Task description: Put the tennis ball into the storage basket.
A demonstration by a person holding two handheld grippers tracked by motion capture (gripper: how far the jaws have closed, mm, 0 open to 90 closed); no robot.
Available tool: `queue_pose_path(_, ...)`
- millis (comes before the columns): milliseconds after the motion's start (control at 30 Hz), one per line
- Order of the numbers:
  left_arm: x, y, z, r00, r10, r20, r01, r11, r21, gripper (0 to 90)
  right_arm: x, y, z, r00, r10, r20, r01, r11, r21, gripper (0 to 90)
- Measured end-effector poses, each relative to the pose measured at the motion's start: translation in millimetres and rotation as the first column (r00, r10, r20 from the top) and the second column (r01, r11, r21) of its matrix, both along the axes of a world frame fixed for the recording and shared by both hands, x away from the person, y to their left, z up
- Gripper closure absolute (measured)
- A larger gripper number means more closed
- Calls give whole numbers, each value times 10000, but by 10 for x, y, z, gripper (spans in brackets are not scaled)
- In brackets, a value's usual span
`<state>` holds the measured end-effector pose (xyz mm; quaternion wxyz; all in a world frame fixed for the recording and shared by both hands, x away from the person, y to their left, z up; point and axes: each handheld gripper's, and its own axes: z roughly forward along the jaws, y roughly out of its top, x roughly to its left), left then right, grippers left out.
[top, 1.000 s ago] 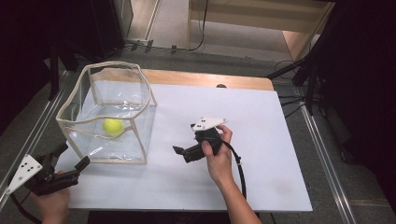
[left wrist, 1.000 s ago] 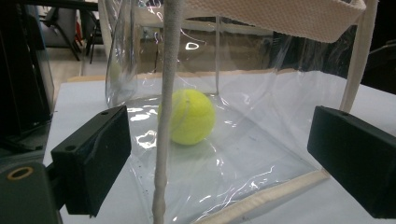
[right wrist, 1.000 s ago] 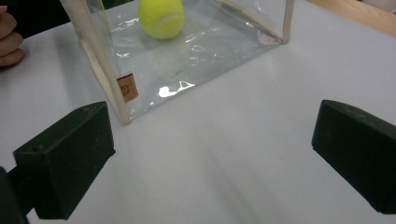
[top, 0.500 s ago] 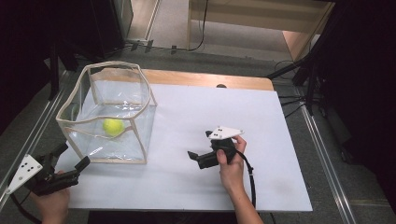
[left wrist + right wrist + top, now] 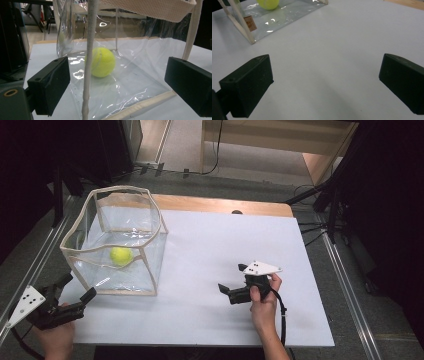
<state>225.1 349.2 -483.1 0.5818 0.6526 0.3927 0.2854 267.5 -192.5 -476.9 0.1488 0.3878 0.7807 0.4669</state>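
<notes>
A clear plastic bag [image 5: 159, 212] with cream trim stands open at the left of the white table top [image 5: 225, 240]. A yellow tennis ball [image 5: 121, 256] lies on its floor. My left gripper [image 5: 79, 287] is at the near left corner, open, its jaws aimed at the bag's near corner. In the left gripper view the trim post [image 5: 88, 50] stands between the jaws of that gripper [image 5: 117, 85], with the ball [image 5: 101, 62] behind it. My right gripper [image 5: 232, 277] is open over bare table, right of the bag. In its own view the right gripper [image 5: 324, 85] faces the bag [image 5: 239, 25] and the ball [image 5: 268, 3] farther off.
A wooden strip [image 5: 220, 205] runs along the table's far edge, with a small dark spot [image 5: 236, 212] on it. Metal rails [image 5: 345, 270] flank the table. Cables lie on the floor [image 5: 215, 165] behind.
My right gripper has moved to the right and a little toward the near edge, away from the bag. The left gripper, bag and ball have stayed put.
</notes>
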Motion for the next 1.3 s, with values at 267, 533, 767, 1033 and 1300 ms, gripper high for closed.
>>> queue_pose_path(267, -1, 1, 0, 10000, 14, -1, -14, 10000, 16, 65, -82, -196, -34, 9988, -488, 40, 487, 9988, 42, 0)
queue_pose_path(533, -3, 5, 0, 10000, 4, 3, -4, 10000, 16, 65, -161, -388, -73, 9963, -860, -20, 860, 9963, 24, 0)
queue_pose_path(767, -5, 0, 0, 10000, 19, 5, -19, 10000, 26, 65, -240, -535, -102, 9932, -1159, -46, 1160, 9932, 120, 0)
queue_pose_path(1033, -5, -2, -1, 10000, 22, 2, -22, 10000, 31, 65, -328, -719, -125, 9880, -1543, -51, 1544, 9878, 177, 0)
queue_pose_path(1300, -7, -3, 0, 10000, 17, 0, -17, 10000, 70, 65, -407, -904, -111, 9799, -1991, 136, 1991, 9800, 26, 0)
